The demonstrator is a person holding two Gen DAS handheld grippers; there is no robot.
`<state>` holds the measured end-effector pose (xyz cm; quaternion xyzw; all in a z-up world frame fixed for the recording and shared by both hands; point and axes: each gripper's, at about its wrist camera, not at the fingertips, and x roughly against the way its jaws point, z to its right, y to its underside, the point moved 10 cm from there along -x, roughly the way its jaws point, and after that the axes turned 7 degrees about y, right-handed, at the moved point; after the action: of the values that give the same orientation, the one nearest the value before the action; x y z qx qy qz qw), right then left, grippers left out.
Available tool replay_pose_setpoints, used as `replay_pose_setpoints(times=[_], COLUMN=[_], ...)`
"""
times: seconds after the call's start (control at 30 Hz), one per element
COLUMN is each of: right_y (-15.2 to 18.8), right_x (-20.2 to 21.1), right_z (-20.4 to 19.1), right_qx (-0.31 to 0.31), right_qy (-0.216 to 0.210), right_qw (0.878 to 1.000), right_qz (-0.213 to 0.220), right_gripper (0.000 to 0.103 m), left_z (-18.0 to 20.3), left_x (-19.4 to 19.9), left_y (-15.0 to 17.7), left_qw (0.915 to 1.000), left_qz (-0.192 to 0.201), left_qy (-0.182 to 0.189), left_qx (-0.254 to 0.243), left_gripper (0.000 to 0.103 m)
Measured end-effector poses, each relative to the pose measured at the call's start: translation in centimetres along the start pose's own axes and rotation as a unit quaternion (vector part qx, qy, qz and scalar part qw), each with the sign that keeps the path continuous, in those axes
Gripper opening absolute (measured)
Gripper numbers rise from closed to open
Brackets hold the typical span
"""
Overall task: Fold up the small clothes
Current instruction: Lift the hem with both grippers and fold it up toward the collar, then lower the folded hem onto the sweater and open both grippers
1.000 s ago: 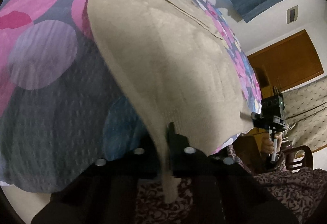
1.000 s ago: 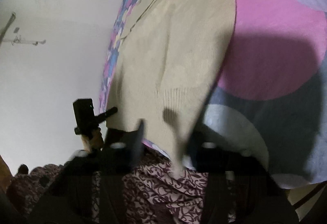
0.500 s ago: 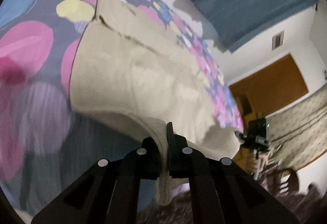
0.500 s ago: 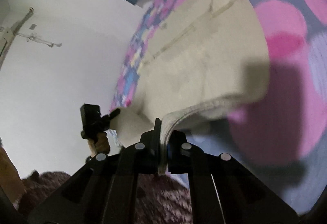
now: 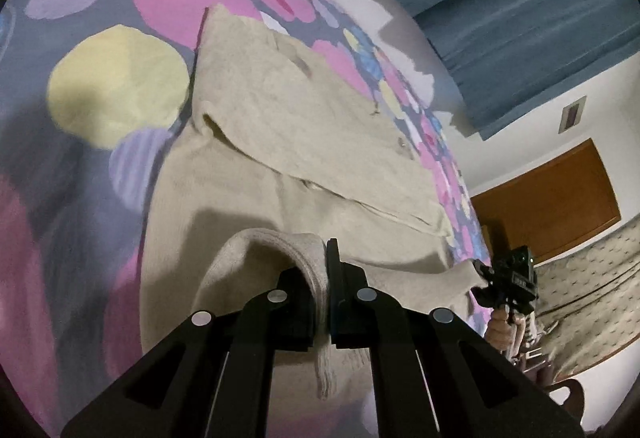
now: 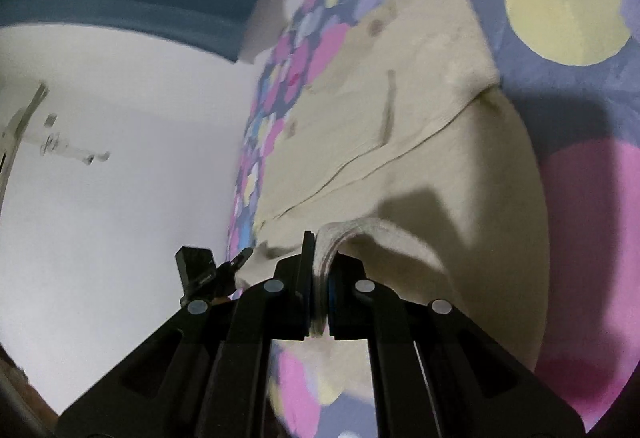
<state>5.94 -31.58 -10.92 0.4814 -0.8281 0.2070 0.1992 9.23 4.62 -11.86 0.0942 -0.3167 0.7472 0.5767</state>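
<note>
A beige knitted garment (image 5: pixel 288 126) lies spread on a bedspread (image 5: pixel 116 86) printed with pink, yellow and purple circles. My left gripper (image 5: pixel 326 258) is shut on the garment's near hem, which curls up and over between its fingers. In the right wrist view the same beige garment (image 6: pixel 400 142) stretches away, and my right gripper (image 6: pixel 318 250) is shut on another part of that ribbed hem. Each view also shows the other gripper: the right gripper (image 5: pixel 508 278) at the far right with a hand under it, the left gripper (image 6: pixel 204 270) at the left, both pinching the lifted edge.
Blue curtains (image 5: pixel 520 18) hang beyond the bed, with a white wall (image 6: pixel 120 158) and a wooden door (image 5: pixel 560 198) nearby. A patterned cloth (image 5: pixel 592 298) and a chair back sit at the right. The bedspread (image 6: pixel 560 18) extends past the garment.
Both grippers have carried the near hem forward over the garment toward its far end. The right jaws, apart a second ago, closed on the hem. The cloth now doubles over itself.
</note>
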Motion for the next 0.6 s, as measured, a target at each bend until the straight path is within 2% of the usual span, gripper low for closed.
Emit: replay_pose_setpoints(times=[0.17,0.23,0.27,0.3,0.33,0.43,0.6], right_y=[-0.9,-1.1,-1.2,-1.3,-1.4,-1.6,-2.5], right_x=[-1.9,-2.0,-1.9,-1.7,-1.4,-0.3,0.2], right_z=[1.9,2.2,2.3,2.3,2.1,1.9,2.1], right_qx=[-0.022,-0.025,-0.028,-0.028,-0.026,-0.007,0.024], right_qy=[0.010,0.012,0.009,0.008,0.004,0.007,0.044], right_qw=[1.000,1.000,1.000,1.000,1.000,1.000,0.998], right_qz=[-0.005,-0.004,-0.002,0.001,0.006,0.015,0.024], right_gripper=[0.009,0.015,0.024,0.028,0.034,0.043,0.047], left_z=[-0.3,-0.2,-0.3,-0.4,-0.5,-1.0,-0.9], left_x=[-0.6,-0.1,0.6,1.3,2.0,3.6,3.2], left_y=[-0.5,-0.5,-0.5,-0.7,-1.0,-1.5,-2.5], left_qw=[0.9997,0.9997,0.9997,0.9998,0.9997,0.9992,0.9976], left_qz=[-0.016,-0.016,-0.012,-0.001,0.011,0.022,0.006], left_qy=[0.004,0.005,0.000,-0.001,-0.001,-0.005,-0.019], left_qx=[-0.016,-0.019,-0.021,-0.022,-0.022,-0.033,-0.066], left_gripper=[0.009,0.018,0.034,0.049,0.053,0.055,0.055])
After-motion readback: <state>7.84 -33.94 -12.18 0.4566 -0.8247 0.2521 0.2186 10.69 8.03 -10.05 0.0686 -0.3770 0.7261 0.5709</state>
